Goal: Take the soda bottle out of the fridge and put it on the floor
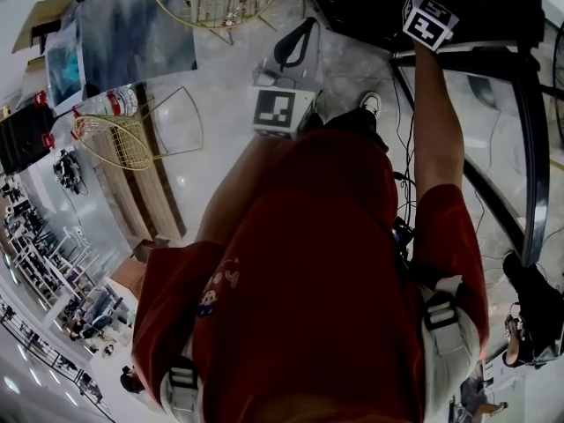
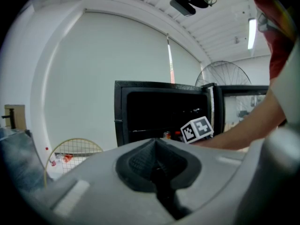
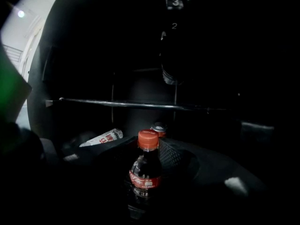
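The soda bottle (image 3: 146, 170), dark with a red cap and red label, stands upright inside the dim black fridge (image 2: 140, 111). My right gripper (image 3: 149, 182) reaches into the fridge with its jaws on either side of the bottle. The meshed right pad (image 3: 174, 157) lies against the bottle and the left pad is lost in shadow. In the head view the right gripper's marker cube (image 1: 429, 18) is at the fridge opening. My left gripper (image 2: 157, 161) is held back outside the fridge, shut with nothing in it. Its marker cube (image 1: 282, 111) hangs in front of the person's red shirt.
A second capped bottle (image 3: 159, 127) stands just behind the soda bottle and a white-labelled bottle (image 3: 101, 138) lies at the left. A wire shelf (image 3: 140, 104) runs above them. The glass fridge door (image 1: 493, 130) stands open. Badminton rackets (image 1: 115, 139) lie on the pale floor and a fan (image 2: 225, 76) stands behind.
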